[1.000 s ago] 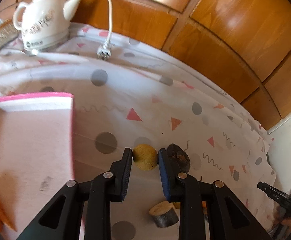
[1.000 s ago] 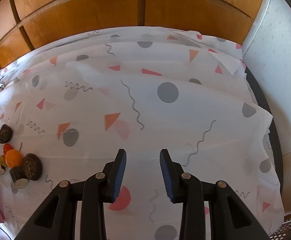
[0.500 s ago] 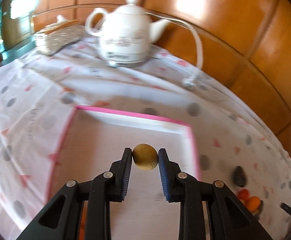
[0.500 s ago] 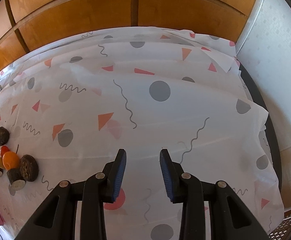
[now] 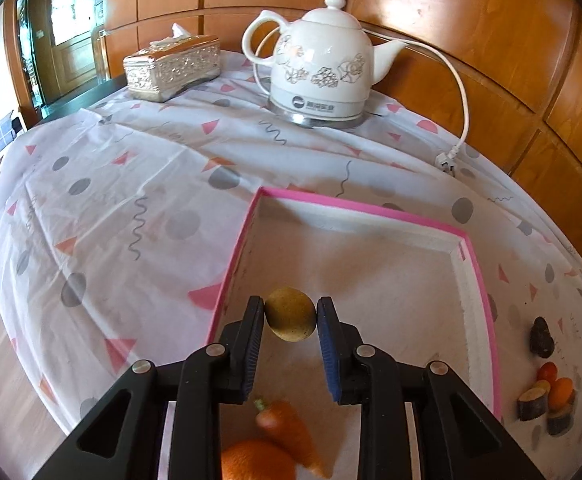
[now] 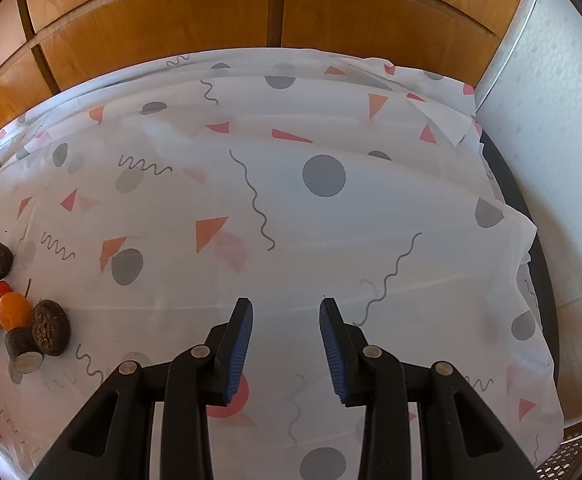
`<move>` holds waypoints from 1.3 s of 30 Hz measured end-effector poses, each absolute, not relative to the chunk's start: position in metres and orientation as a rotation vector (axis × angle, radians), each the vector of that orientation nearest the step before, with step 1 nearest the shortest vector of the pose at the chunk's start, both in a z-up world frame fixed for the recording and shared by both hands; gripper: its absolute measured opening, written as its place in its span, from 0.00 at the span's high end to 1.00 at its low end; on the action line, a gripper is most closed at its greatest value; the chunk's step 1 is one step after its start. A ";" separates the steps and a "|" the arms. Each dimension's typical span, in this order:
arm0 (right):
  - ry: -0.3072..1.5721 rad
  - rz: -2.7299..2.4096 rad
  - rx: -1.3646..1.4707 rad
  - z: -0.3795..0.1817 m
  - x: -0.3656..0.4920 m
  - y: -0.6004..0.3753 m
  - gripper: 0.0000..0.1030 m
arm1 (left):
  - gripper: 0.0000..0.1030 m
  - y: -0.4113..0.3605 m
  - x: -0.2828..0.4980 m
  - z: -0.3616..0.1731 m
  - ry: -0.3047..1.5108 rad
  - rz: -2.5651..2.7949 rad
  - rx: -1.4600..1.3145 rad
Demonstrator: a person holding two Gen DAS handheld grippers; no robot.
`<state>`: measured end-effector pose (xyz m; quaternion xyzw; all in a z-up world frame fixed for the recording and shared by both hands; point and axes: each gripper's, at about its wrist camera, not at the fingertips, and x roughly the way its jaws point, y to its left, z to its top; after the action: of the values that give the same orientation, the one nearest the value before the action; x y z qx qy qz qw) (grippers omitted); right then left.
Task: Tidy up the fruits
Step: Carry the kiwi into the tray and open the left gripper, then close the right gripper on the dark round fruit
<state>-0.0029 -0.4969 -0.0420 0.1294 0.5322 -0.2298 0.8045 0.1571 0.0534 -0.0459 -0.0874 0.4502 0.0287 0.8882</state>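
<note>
My left gripper (image 5: 291,312) is shut on a round yellow-brown fruit (image 5: 290,314) and holds it above the near left part of a pink-rimmed tray (image 5: 475,276). Inside the tray, under the fingers, lie a carrot (image 5: 291,434) and an orange (image 5: 257,460). Right of the tray, a small heap stays on the cloth: a dark fruit (image 5: 542,337), a red piece (image 5: 547,371), an orange piece (image 5: 562,390) and cut wooden rounds (image 5: 533,403). The right wrist view has the same heap (image 6: 19,320) at its left edge. My right gripper (image 6: 286,316) stands open over bare cloth with nothing between its fingers.
A white electric kettle (image 5: 319,68) with its cord and plug (image 5: 447,160) stands at the back, a silver tissue box (image 5: 171,66) to its left. Wooden panels line the wall. The patterned tablecloth (image 6: 291,200) drops off at the right table edge.
My left gripper carried the yellow-brown fruit from the cloth beside the heap leftwards to above the tray and turned; the kettle swung into the middle of its view. The right gripper stayed put.
</note>
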 end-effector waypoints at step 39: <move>1.144 0.002 0.316 -0.047 0.037 -0.391 0.66 | 0.25 0.077 0.041 -0.019 0.814 0.037 -0.146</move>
<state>0.0366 -0.3907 -0.0469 0.1488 0.5390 0.0011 0.8291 0.0408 0.0773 -0.0189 -0.0711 0.3955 0.0181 0.9155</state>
